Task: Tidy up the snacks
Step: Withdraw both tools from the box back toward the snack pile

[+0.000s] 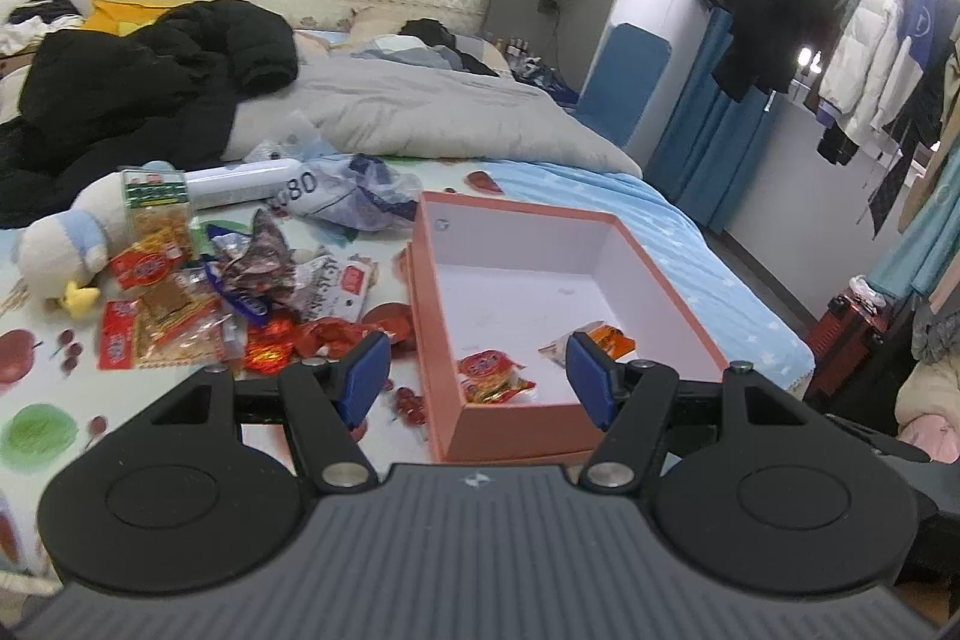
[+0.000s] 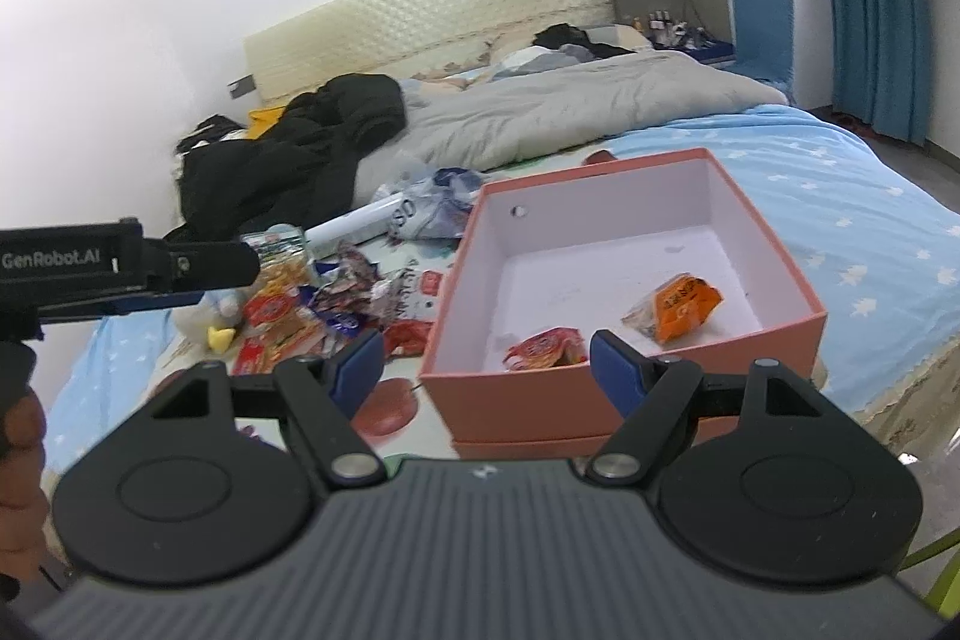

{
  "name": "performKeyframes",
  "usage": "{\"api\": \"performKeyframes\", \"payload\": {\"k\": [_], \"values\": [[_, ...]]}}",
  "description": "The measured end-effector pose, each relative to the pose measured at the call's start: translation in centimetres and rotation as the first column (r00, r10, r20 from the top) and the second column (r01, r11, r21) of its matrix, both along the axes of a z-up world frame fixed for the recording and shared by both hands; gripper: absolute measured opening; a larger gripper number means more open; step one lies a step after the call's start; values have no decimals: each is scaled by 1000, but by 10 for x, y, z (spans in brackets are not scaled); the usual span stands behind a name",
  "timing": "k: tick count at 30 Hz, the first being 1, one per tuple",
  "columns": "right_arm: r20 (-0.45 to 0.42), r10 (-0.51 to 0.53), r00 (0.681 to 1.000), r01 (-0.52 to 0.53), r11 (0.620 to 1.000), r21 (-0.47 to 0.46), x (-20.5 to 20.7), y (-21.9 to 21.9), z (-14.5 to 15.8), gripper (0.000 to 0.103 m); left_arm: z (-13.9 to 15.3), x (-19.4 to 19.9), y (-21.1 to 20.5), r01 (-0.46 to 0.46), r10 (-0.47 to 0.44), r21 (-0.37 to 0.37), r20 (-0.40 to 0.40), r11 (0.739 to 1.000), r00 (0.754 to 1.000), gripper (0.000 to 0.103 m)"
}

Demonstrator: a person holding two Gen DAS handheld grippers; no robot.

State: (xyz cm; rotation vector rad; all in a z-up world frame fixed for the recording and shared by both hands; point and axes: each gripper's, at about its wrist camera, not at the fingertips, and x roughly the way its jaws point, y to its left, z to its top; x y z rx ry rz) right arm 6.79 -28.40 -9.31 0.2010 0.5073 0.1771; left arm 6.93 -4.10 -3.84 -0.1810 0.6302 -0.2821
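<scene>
From the left wrist camera, the left hand-held gripper point(image 1: 477, 376) has its blue pads wide apart and holds nothing. Past it, an open pink cardboard box with a white inside point(image 1: 510, 214) sits on the bed with the light blue star sheet point(image 1: 690, 244). In the box lie a red snack packet point(image 1: 495, 376) and an orange snack packet point(image 1: 606, 337). A messy pile of snack packets point(image 1: 198, 298) lies left of the box, beside a white plush duck point(image 1: 60, 250). From the right wrist camera, the right hand-held gripper point(image 2: 487, 370) is also wide apart and holds nothing. The same box point(image 2: 780, 322) is just past it.
</scene>
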Motion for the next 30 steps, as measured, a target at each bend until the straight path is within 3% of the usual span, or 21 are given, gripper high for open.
{"api": "performKeyframes", "payload": {"k": [14,30], "values": [[8,158,987,-158,987,-18,-24,41,-10,77,-18,-45,39,-103,103,11,-48,995,994,70],[-13,233,972,-234,971,-57,4,84,-28,77,-44,-3,73,-167,171,43,-117,985,978,70]]}}
